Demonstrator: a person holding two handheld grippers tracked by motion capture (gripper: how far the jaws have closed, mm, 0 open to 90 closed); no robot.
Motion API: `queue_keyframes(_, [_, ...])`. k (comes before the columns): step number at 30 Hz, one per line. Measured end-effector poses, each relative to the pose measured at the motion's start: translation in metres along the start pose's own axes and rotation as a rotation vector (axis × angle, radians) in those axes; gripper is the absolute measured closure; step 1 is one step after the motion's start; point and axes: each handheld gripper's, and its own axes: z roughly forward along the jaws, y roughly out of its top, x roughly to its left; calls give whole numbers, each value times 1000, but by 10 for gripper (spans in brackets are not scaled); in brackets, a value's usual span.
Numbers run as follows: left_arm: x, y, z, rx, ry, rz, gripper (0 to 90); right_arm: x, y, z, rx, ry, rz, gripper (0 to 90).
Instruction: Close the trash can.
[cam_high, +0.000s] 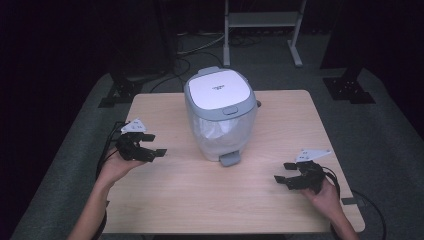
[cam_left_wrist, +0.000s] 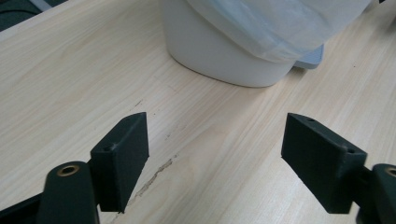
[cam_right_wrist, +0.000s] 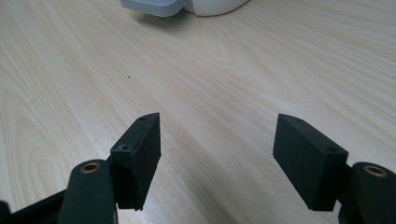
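While the bin sits closed at frame centre | left gripper, right gripper: both wide open, empty; approach pedal squarely, press gently

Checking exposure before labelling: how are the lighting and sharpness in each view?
High view: bright wooden table, surroundings nearly black, white lidded pedal bin sharp. Left gripper view: bin's plastic liner slightly overexposed. Right gripper view: wood grain crisp, soft shadow under grey pedal.

Upright white pedal bin, lid shut, plastic liner inside, grey pedal front, upper centre of frame.
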Motion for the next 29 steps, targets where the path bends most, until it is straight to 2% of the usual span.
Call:
queue_keyframes(10, [-7,-18,11,16,12,14,199,1,0,0,4,1,-4,311])
queue_keyframes(15, [-9,-23,14,13,9,11,198,0,0,0,2,3,-3,311])
queue_keyframes(21, [-14,-27,18,9,26,22,197,1,0,0,2,3,-3,311])
queue_keyframes(29, [-20,-34,23,-3,9,24,195,2,-1,-1,3,3,-2,311])
